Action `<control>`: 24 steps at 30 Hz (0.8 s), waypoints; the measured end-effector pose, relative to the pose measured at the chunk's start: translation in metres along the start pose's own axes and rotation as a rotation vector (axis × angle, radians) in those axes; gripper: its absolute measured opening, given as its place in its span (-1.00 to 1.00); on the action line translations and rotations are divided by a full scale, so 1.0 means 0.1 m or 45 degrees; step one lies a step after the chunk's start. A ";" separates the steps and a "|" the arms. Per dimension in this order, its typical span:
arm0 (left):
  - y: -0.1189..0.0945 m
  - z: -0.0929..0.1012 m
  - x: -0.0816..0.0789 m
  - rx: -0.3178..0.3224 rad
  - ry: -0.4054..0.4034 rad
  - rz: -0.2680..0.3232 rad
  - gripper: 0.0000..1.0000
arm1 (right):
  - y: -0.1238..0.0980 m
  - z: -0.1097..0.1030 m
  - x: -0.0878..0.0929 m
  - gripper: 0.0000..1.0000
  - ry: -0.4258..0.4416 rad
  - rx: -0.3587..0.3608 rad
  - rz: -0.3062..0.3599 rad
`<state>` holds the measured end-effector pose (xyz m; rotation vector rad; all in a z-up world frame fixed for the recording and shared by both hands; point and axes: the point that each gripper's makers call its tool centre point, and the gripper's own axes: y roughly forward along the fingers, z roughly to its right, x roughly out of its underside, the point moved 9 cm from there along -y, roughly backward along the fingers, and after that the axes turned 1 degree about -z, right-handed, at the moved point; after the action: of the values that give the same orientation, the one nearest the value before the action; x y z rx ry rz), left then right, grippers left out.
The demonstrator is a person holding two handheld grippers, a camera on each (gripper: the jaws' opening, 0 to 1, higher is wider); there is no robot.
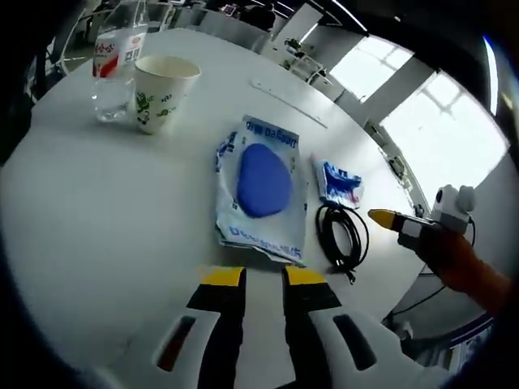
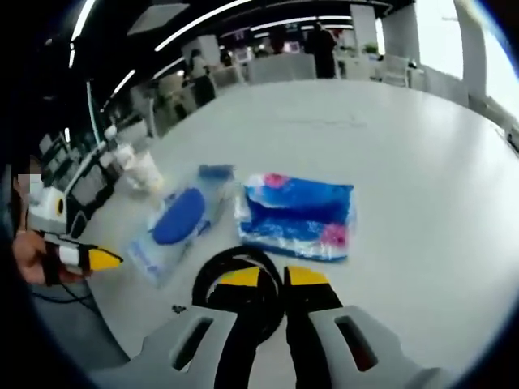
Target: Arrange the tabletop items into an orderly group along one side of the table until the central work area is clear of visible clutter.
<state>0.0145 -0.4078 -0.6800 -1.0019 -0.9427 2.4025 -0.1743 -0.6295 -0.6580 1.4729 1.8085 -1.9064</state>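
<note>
The round white table (image 1: 97, 227) carries five loose items, not yet drawn into one group. At the far edge in the left gripper view, a clear plastic water bottle with a red label (image 1: 116, 61) stands upright just beside a white paper cup with a green leaf print (image 1: 162, 91); the pair already reads as an orderly start along one side, and whether they touch cannot be told. Nearer the centre lies a clear plastic pouch with blue printing holding a blue oval pad (image 1: 261, 190), flat on the table, with a smaller blue and white printed plastic packet (image 1: 338, 183) beside it and a coiled black cable (image 1: 341, 233) just beside both. These three occupy the working area and remain to be shifted. The left hand-held gripper (image 1: 263, 277) hangs low over the table just short of the pouch's near edge, its yellow-tipped jaws set narrow with nothing between them, a stance that suits a push or a pinch at that edge. The right hand-held gripper (image 2: 272, 277) stands directly over the cable coil, jaws likewise narrow and empty, and is judged to be lined up for the cable. The cable is limp and may uncoil when lifted.
</note>
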 end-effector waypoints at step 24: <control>0.24 0.03 -0.04 0.024 -0.215 -0.018 -0.67 | 0.76 -0.41 -0.72 -0.73 -0.336 -0.236 -0.125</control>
<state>0.0129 -0.4281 -0.6930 -0.7920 -0.9783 2.5101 -0.0645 -0.6531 -0.6531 1.0383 1.9014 -1.8160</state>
